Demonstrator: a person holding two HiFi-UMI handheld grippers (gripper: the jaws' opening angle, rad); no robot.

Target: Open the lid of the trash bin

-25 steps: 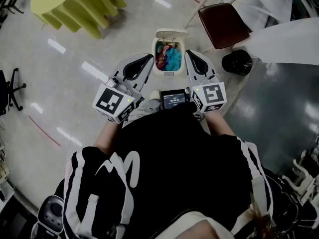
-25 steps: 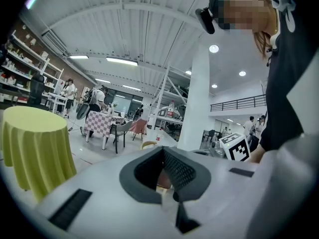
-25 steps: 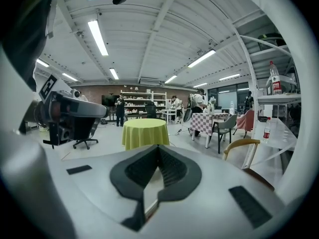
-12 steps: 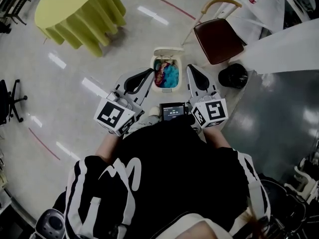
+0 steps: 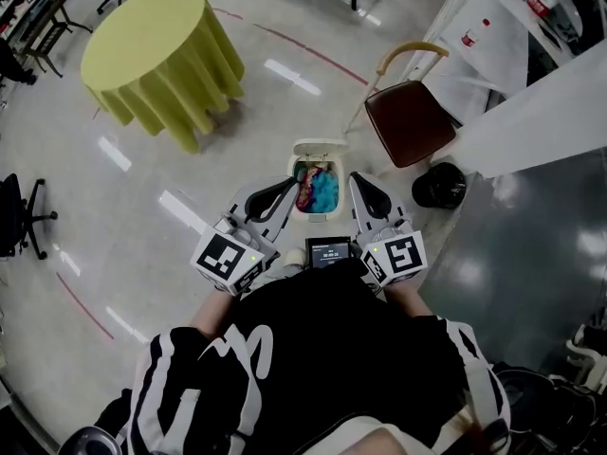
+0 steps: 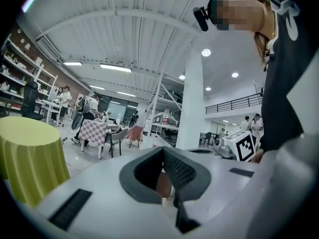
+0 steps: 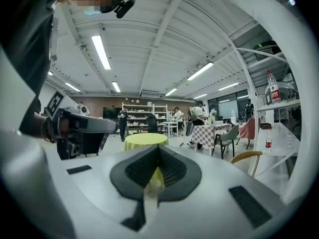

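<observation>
In the head view a small white trash bin (image 5: pixel 316 200) stands on the floor in front of the person, its lid (image 5: pixel 319 148) tipped up and back. Blue and red rubbish shows inside. My left gripper (image 5: pixel 285 190) is held just left of the bin and my right gripper (image 5: pixel 356 180) just right of it, both above the floor and touching nothing. Each gripper view looks out level across the room, not at the bin: the left gripper (image 6: pixel 164 152) and right gripper (image 7: pixel 158 151) have their jaws together with nothing between them.
A round table with a yellow-green cloth (image 5: pixel 161 60) stands far left. A brown chair (image 5: pixel 408 121) and a black round object (image 5: pixel 438 186) are right of the bin, beside a white-covered table (image 5: pixel 531 93). A small screen (image 5: pixel 328 251) sits at the person's chest. Other people stand far off.
The bin now looks smaller and farther away as the head view rose and drew back. Both grippers stay either side of it, shut. The lid remains up.
</observation>
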